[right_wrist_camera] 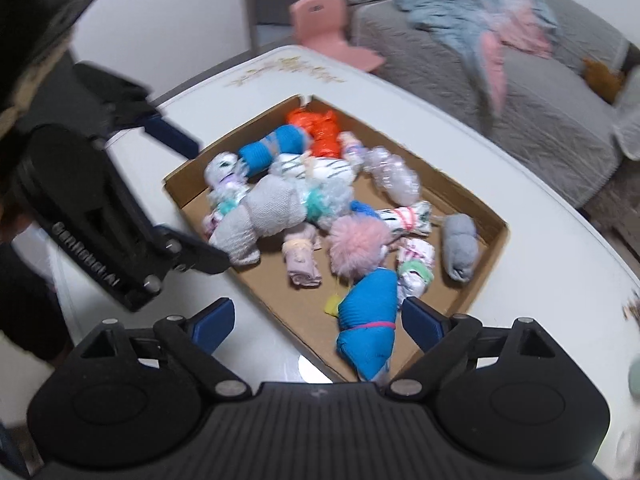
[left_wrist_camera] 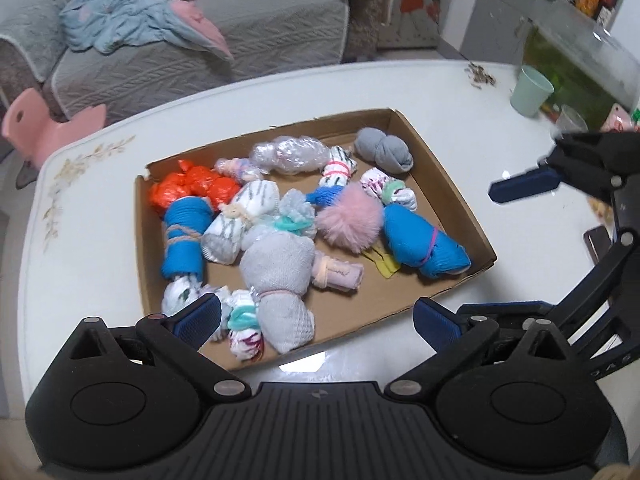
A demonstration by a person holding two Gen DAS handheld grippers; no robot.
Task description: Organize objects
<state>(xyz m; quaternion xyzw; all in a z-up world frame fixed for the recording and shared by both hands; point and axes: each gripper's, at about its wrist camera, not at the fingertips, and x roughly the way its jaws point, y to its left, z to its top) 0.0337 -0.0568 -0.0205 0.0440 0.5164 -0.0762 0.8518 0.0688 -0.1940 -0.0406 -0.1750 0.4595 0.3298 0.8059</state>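
Note:
A shallow cardboard tray (left_wrist_camera: 448, 184) (right_wrist_camera: 492, 240) on the white table holds several tied bundles of socks and bags. Among them are an orange plastic bundle (left_wrist_camera: 192, 188), a pink pom-pom (left_wrist_camera: 348, 218) (right_wrist_camera: 358, 246), a grey sock ball (left_wrist_camera: 384, 150) and a blue roll with a pink band (left_wrist_camera: 420, 240) (right_wrist_camera: 368, 320). My left gripper (left_wrist_camera: 316, 320) (right_wrist_camera: 190, 198) hangs open above the tray's near edge, holding nothing. My right gripper (right_wrist_camera: 318, 320) is open above the blue roll without touching it. In the left wrist view one of its blue fingers (left_wrist_camera: 520, 186) shows beyond the tray's right side.
A pale green cup (left_wrist_camera: 530, 90) and scattered husks (left_wrist_camera: 480, 74) sit at the table's far right. A grey sofa with a blue and pink blanket (left_wrist_camera: 160, 12) and a pink chair (left_wrist_camera: 52, 124) stand behind the table (left_wrist_camera: 100, 240).

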